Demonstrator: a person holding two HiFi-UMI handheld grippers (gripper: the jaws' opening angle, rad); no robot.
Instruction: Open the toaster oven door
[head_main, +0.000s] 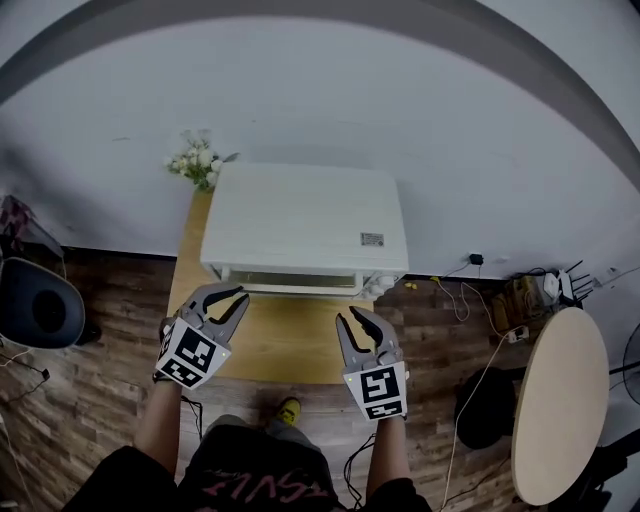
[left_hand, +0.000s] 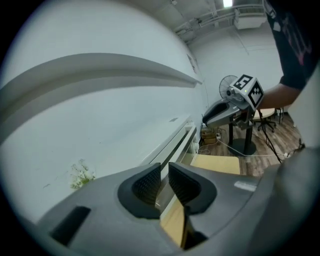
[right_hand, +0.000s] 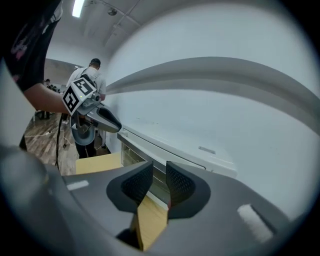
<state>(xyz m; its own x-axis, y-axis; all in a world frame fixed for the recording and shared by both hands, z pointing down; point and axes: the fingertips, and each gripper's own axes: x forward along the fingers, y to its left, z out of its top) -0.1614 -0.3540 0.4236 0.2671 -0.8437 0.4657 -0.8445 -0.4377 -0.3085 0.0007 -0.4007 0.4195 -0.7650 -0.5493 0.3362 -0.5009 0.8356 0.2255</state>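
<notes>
Hovering over the wooden table (head_main: 285, 350) before the shut toaster oven door (head_main: 296, 279), we hold our left gripper (head_main: 240, 296) and right gripper (head_main: 348, 316) with jaws slightly apart, gripping nothing.

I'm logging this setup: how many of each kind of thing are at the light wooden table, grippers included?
White box-shaped toaster oven: 1
Bunch of white flowers: 1
Grey hand-held grippers: 2, the left gripper and the right gripper
Total: 4

The toaster oven (head_main: 305, 225) is white; the desk (head_main: 285, 345) is pale wood. The left tool (head_main: 238, 297) and right tool (head_main: 346, 316) are grey, with black-and-white checked cubes. The flowers (head_main: 197, 160) are white, and the floor (head_main: 90, 390) is brown planks.
</notes>
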